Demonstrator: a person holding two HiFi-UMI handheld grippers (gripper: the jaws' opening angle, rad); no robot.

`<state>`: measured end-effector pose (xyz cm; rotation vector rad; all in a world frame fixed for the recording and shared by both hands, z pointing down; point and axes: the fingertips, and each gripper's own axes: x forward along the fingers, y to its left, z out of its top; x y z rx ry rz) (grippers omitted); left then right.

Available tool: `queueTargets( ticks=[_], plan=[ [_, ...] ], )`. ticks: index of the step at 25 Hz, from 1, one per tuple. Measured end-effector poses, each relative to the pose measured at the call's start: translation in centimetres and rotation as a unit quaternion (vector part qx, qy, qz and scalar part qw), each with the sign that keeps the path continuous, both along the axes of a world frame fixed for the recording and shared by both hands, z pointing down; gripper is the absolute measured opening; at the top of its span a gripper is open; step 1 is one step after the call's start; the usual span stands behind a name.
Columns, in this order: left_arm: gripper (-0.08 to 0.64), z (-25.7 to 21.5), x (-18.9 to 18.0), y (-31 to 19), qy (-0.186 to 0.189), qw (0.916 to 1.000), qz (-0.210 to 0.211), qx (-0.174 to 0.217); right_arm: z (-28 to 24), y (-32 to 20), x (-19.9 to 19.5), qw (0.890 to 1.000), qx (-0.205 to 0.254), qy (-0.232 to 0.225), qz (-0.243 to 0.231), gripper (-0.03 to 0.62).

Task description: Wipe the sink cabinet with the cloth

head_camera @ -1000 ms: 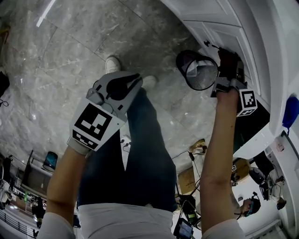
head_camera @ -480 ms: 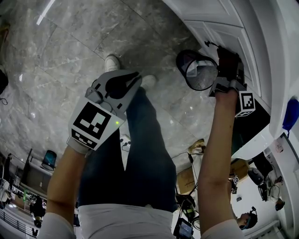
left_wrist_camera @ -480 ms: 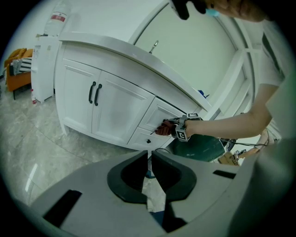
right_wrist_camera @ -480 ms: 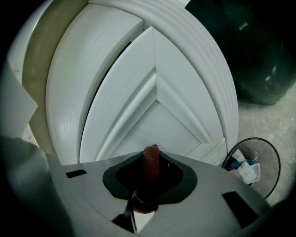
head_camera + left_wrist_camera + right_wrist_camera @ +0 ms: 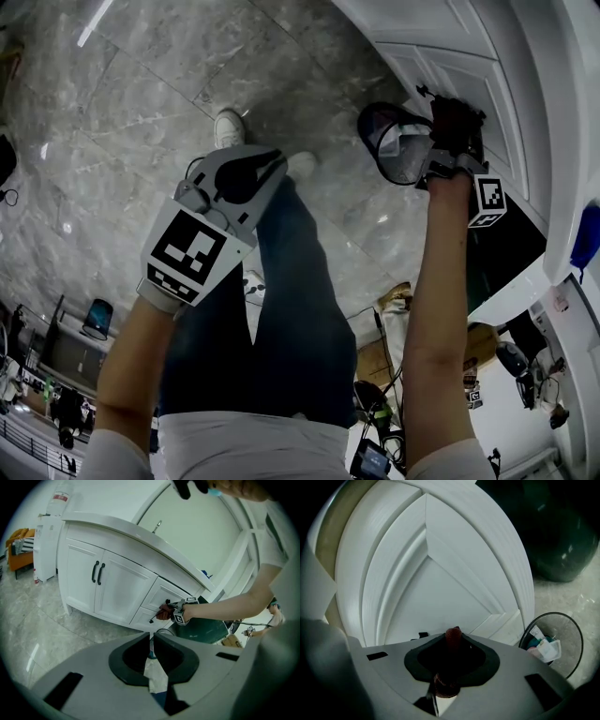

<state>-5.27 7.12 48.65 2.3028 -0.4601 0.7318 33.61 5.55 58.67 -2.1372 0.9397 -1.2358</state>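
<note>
Mid-wipe here: my right claw [image 5: 454, 122] is pinching the cloth [image 5: 453, 637] against the cabinet [image 5: 440, 583]. My left claw [image 5: 152, 651] is idling well off the cabinet, closed and empty. Next I'm probably sweeping across the cabinet, pressing steadily.

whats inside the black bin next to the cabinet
What look like white and teal packaging scraps lie in the bin. Whatever sits under them, and the bin's bottom, is covered.

I count two grippers in my head view, the left gripper [image 5: 246, 173] at 9 o'clock and the right gripper [image 5: 450, 122] at 2 o'clock, plus one cloth [image 5: 452, 637], one sink cabinet [image 5: 117, 590] with two black door handles [image 5: 95, 572], one waste bin [image 5: 368, 120] and two white shoes [image 5: 228, 127].
</note>
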Motion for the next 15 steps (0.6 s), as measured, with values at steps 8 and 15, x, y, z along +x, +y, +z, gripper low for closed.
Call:
queueTargets(
  ticks=[8,15],
  plan=[
    [0.012,0.6,-1.0,-0.4,-0.006,0.9998,-0.018,-0.004,2.0,-1.6,-0.6,0.999,0.032,-0.008,0.023,0.069],
    [0.012,0.5,-1.7,-0.7,-0.006,0.9997,-0.024,-0.005,1.0,-4.6,-2.4,0.999,0.043,0.012,-0.001,0.069]
  ],
)
